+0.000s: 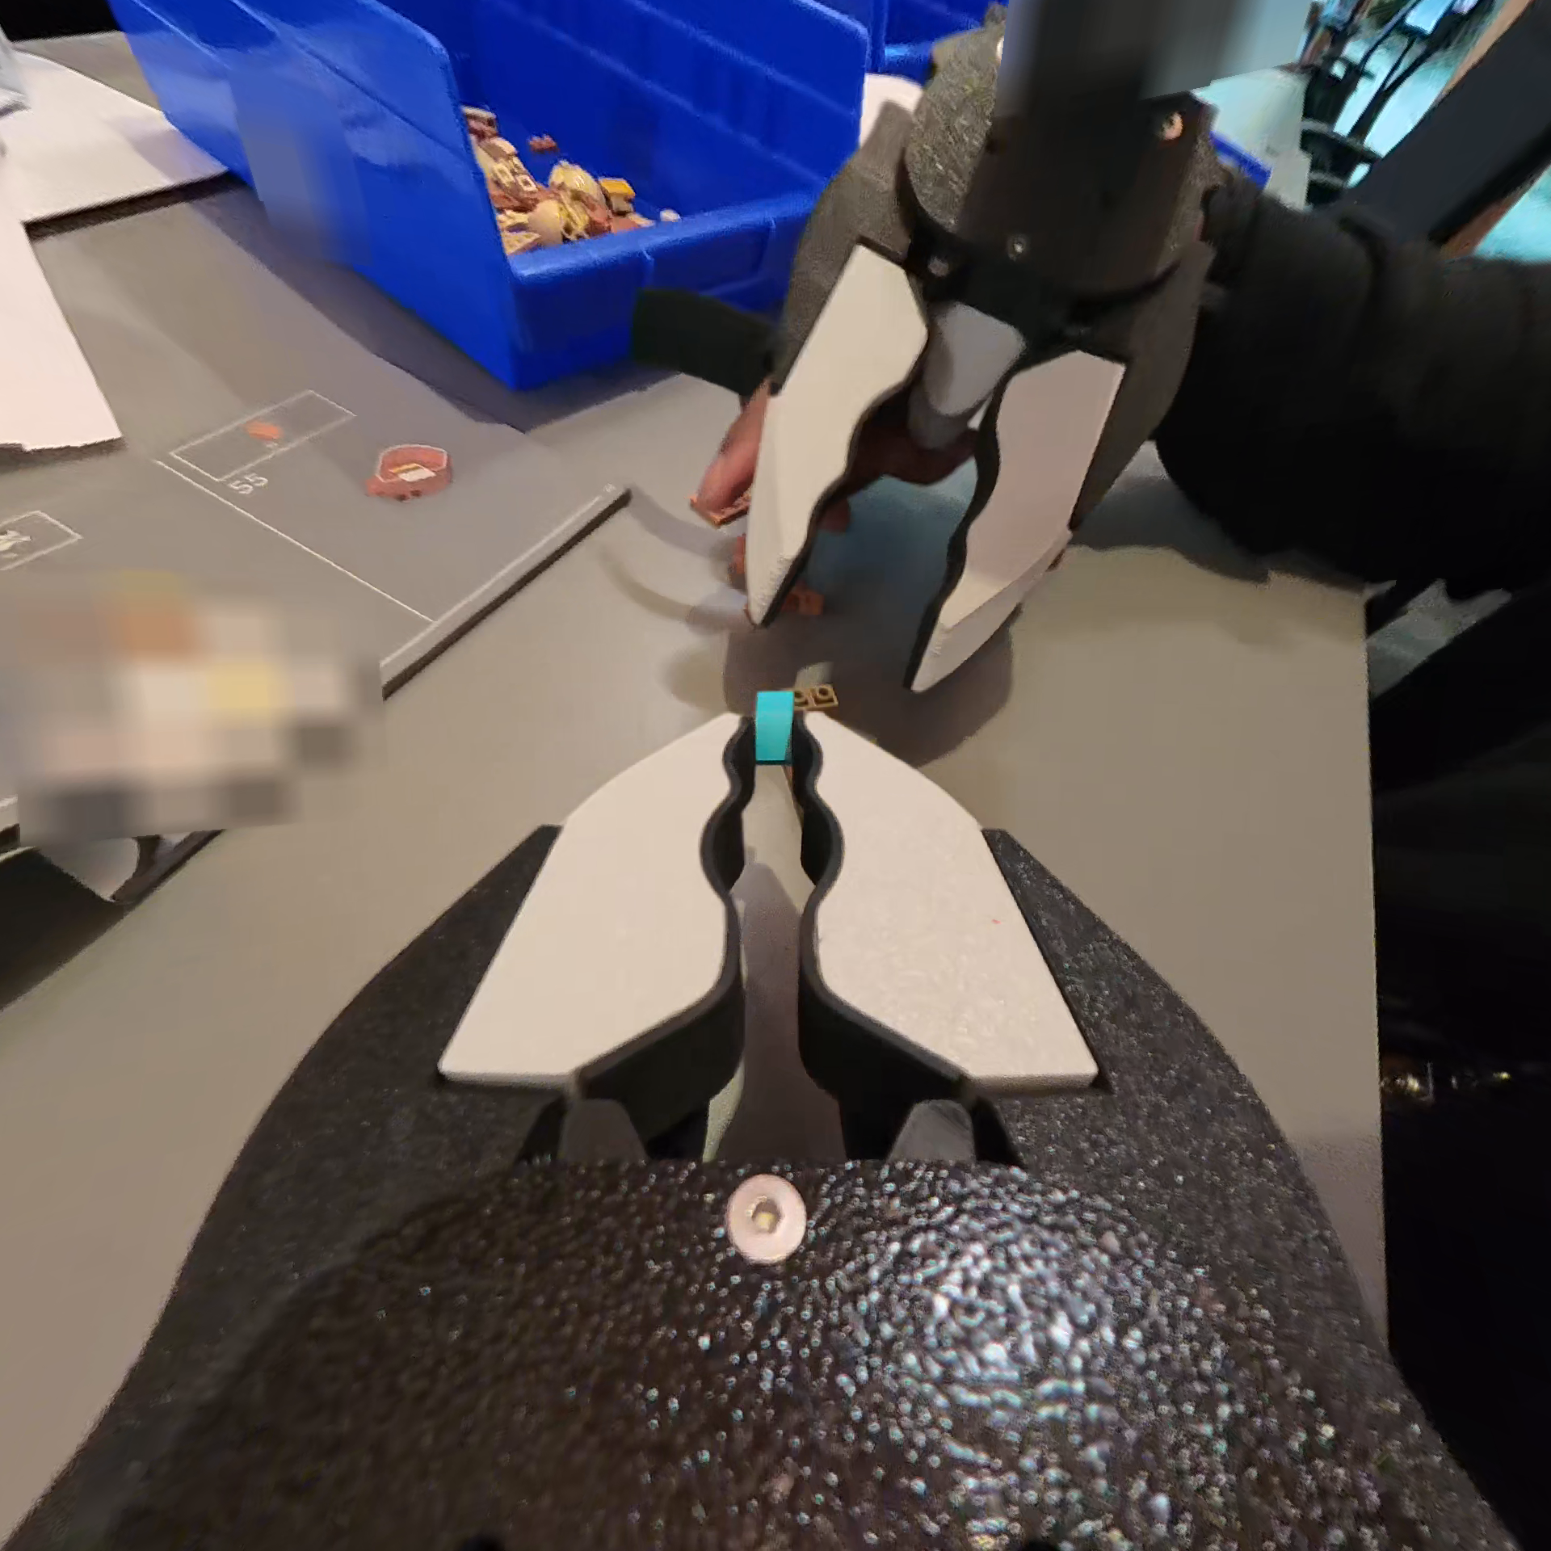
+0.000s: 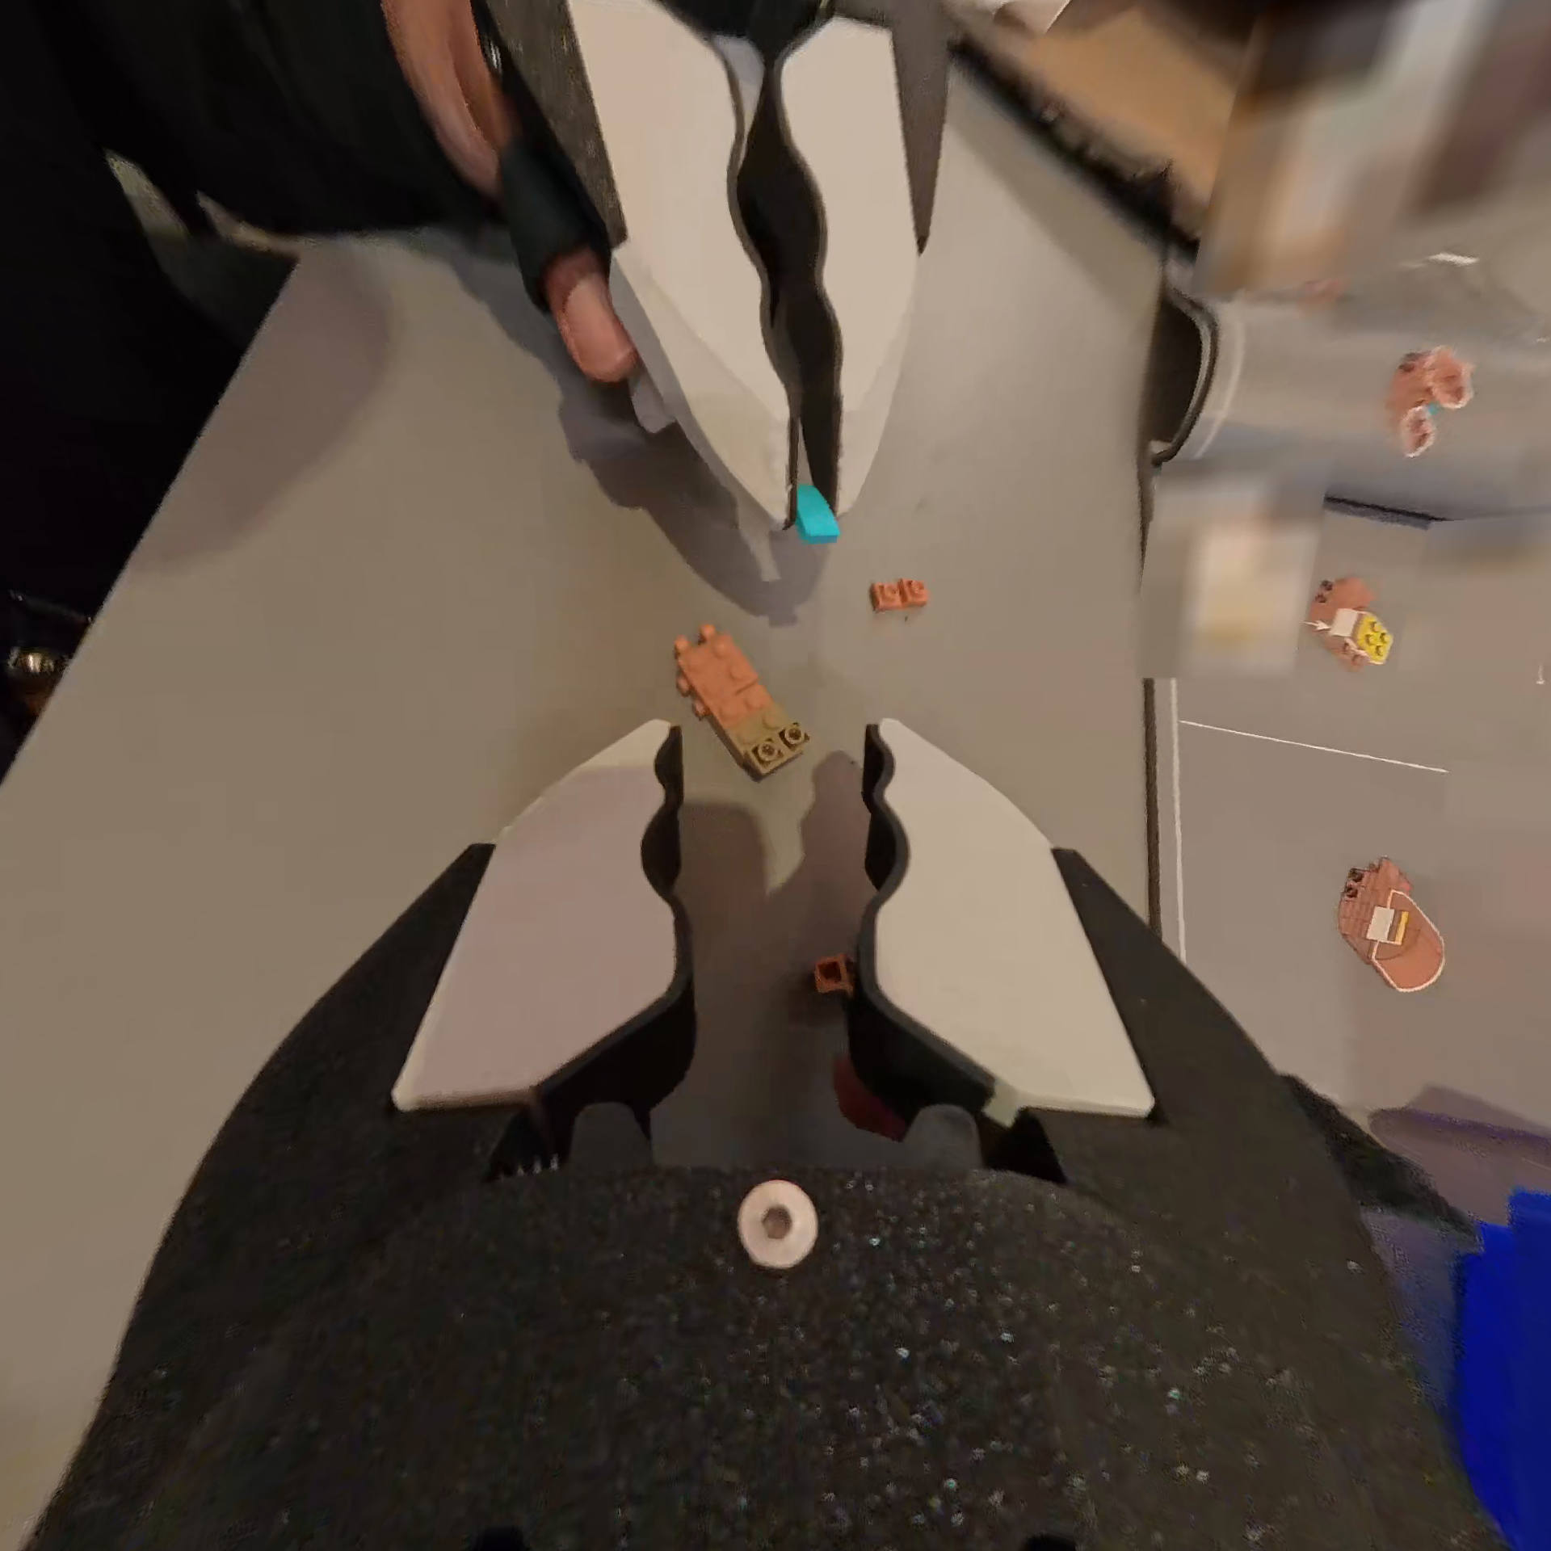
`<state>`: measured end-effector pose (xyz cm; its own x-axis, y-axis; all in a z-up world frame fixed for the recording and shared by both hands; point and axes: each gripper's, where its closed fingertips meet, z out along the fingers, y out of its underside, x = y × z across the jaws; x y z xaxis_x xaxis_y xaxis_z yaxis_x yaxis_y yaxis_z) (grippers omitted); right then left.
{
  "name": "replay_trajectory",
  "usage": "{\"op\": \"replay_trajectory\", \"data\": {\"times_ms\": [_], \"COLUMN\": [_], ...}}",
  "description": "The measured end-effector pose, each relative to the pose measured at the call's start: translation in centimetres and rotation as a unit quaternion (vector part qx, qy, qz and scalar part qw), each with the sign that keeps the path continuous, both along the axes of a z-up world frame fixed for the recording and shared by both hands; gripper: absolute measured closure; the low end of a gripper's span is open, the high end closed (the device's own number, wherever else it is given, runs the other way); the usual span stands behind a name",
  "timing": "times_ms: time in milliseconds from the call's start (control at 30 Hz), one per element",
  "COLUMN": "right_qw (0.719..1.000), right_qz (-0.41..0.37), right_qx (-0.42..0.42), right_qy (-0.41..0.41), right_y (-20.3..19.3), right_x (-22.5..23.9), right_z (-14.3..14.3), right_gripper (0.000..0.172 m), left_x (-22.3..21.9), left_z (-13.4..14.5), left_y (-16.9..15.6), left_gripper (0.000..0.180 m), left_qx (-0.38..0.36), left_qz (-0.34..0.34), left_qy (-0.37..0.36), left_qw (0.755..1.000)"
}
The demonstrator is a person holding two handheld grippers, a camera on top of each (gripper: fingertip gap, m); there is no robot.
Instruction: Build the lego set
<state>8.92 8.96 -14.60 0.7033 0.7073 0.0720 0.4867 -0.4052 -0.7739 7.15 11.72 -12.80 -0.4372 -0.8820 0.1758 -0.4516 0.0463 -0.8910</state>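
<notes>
My left gripper [image 1: 774,738] is shut on a small turquoise brick [image 1: 773,726] that sticks out between its fingertips, just above the grey table [image 1: 1133,839]. The right wrist view shows the same grip, with the turquoise brick [image 2: 816,522] at the left gripper's [image 2: 810,495] tips. My right gripper [image 2: 772,738] is open and empty. It hangs over a brown and tan brick assembly [image 2: 730,697] that lies flat on the table, and its pads do not touch it. In the left wrist view the right gripper [image 1: 839,650] points down opposite my left one.
A small orange two-stud plate [image 2: 898,594] and a tiny brown piece [image 2: 831,976] lie loose on the table. A blue bin [image 1: 671,252] of brown and tan pieces stands at the back. A grey instruction sheet [image 1: 294,520] with printed pictures lies to the left. A person's hand and dark sleeve [image 1: 1343,378] hold the right gripper. The gap from one gripper's tips to the other's is roughly 4 cm.
</notes>
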Motion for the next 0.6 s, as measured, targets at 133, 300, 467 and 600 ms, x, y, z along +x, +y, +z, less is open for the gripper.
{"op": "replay_trajectory", "data": {"times_ms": [133, 300, 467, 600], "right_qw": [0.998, 0.997, 0.997, 0.998], "right_qz": [0.04, 0.046, 0.04, 0.032], "right_qx": [-0.017, -0.018, -0.029, -0.034], "right_qy": [-0.041, -0.053, -0.052, -0.052], "right_y": [0.2, 0.8, 1.0, 1.0], "right_x": [-0.1, -0.3, -0.4, -0.6], "right_z": [-1.3, -2.0, -2.3, -2.3], "right_gripper": [0.124, 0.128, 0.137, 0.146], "left_x": [-0.1, -0.3, -0.4, -0.4], "left_z": [-0.5, -0.4, 1.4, 2.8], "left_y": [-0.5, -0.5, 0.4, 1.2], "left_gripper": [0.173, 0.173, 0.173, 0.173], "left_qx": [0.026, -0.027, -0.215, -0.333], "left_qz": [-0.013, -0.026, -0.039, -0.052], "left_qy": [0.005, 0.024, 0.04, 0.049], "left_qw": [1.0, 0.999, 0.975, 0.94]}}
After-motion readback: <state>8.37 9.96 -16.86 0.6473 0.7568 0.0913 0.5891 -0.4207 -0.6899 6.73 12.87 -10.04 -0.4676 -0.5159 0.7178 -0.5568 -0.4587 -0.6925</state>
